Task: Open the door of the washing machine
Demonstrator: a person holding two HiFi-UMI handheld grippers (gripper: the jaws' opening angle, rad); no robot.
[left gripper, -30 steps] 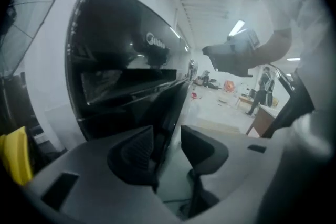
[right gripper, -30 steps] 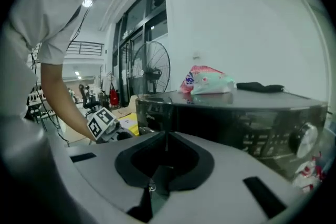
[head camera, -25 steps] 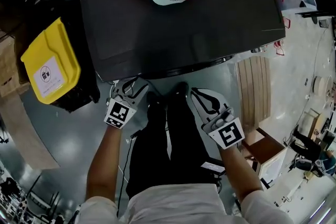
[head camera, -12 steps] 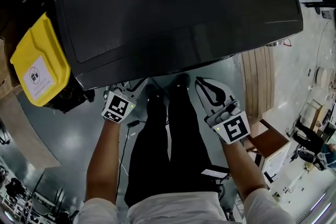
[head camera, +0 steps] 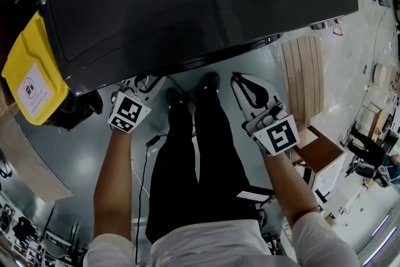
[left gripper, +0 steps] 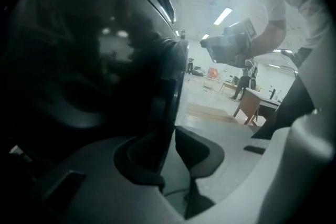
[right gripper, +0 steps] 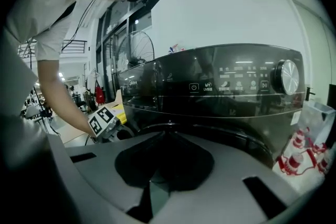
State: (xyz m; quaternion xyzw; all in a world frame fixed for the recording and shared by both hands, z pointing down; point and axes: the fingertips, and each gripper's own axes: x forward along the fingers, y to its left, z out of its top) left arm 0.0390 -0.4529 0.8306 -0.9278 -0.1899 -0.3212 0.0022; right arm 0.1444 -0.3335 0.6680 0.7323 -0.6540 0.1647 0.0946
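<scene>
The black washing machine fills the top of the head view. Its front face and round door show in the right gripper view, below the control panel. My left gripper reaches under the machine's front edge. In the left gripper view the door's dark rim runs down between the jaws of the left gripper. Those jaws have just been closing and both pads now touch the rim. My right gripper hangs shut and empty before the machine's right half, the tips of the right gripper meeting.
A yellow bin stands left of the machine. A slatted wooden board and a wooden box lie to the right. The person's black trousers are between the grippers. A plastic bag with red print hangs by the machine's right side.
Both grippers have sunk a little. The left one has slid further under the machine's front edge. The pouches on the machine's top have drifted out of the head view.
</scene>
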